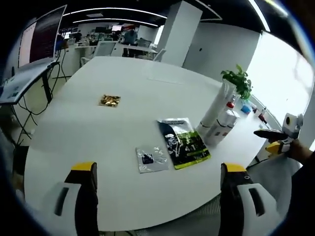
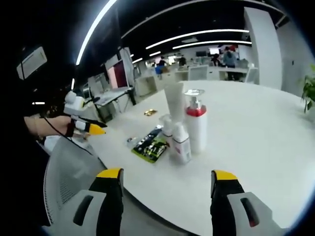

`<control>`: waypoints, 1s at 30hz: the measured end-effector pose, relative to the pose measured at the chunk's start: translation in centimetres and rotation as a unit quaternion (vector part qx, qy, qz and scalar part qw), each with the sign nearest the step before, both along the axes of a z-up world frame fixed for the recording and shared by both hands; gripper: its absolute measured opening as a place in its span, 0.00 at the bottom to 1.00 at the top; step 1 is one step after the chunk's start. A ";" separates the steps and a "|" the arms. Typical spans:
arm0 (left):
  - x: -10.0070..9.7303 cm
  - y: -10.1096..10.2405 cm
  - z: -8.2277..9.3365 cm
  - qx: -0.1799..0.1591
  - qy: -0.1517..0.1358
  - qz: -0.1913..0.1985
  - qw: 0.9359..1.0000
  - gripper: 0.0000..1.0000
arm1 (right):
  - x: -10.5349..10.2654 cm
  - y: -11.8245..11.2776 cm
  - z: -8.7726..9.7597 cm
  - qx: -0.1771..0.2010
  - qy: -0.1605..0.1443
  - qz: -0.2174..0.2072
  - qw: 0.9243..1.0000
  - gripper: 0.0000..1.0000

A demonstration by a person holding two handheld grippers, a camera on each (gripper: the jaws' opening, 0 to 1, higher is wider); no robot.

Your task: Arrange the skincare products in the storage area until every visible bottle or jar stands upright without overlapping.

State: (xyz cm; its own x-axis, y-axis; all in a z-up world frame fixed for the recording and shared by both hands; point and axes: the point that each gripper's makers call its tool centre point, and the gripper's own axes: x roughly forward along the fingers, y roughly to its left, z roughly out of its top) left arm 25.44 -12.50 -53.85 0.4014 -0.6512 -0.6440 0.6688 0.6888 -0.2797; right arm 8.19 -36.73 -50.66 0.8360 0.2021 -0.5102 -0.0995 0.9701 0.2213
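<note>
Your left gripper (image 1: 157, 182) and right gripper (image 2: 166, 189) hang jaws apart, empty; the bottles (image 2: 189, 130) already stand upright at twelve o'clock, only flat sachets (image 1: 184, 142) lying beside them.

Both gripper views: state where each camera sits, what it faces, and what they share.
Left gripper view: rides the left gripper, facing the white table; the right gripper enters at right.
Right gripper view: rides the right gripper, facing the bottles; the left gripper enters at left.
Shared: table, bottles, green sachet.
</note>
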 end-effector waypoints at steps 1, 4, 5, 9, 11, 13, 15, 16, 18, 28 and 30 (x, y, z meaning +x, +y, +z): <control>0.4 -0.1 -0.3 0.004 0.004 0.000 1.000 0.97 | 0.0 0.0 0.0 0.001 0.000 0.000 1.000 0.75; 1.2 -0.2 -0.7 0.022 0.015 -0.002 1.000 0.97 | 0.0 0.0 -0.1 0.004 0.005 0.001 1.000 0.75; 1.4 -0.3 -0.8 0.028 0.017 -0.004 0.999 0.97 | 0.0 0.0 -0.2 0.004 0.007 0.002 1.000 0.75; 3.3 -0.4 -2.0 0.055 0.020 -0.011 0.998 0.95 | 0.0 -0.1 -0.1 0.003 0.008 -0.004 1.000 0.75; 3.9 -0.6 -2.3 0.065 0.020 -0.016 0.998 0.94 | 0.1 -0.3 -0.2 0.007 0.009 -0.009 1.000 0.75; 4.8 -1.0 -2.4 0.067 0.019 -0.020 0.997 0.94 | 0.1 -0.3 -0.3 0.009 0.012 -0.010 1.000 0.75; 5.6 -1.5 -2.7 0.072 0.020 -0.023 0.997 0.94 | 0.0 -0.4 -0.3 0.009 0.014 -0.012 1.000 0.75; 5.9 -1.7 -2.8 0.074 0.020 -0.024 0.997 0.94 | 0.0 -0.4 -0.4 0.009 0.015 -0.012 1.000 0.75; 6.7 -2.1 -3.0 0.079 0.022 -0.023 0.996 0.94 | 0.0 -0.5 -0.5 0.009 0.020 -0.015 1.000 0.75; 11.0 -3.8 -4.1 0.095 0.043 -0.014 0.994 0.96 | -0.2 -0.8 -1.2 0.011 0.040 -0.027 0.999 0.75; 11.1 -4.2 -4.3 0.097 0.052 -0.007 0.994 0.95 | -0.2 -1.0 -1.3 0.014 0.042 -0.030 0.999 0.75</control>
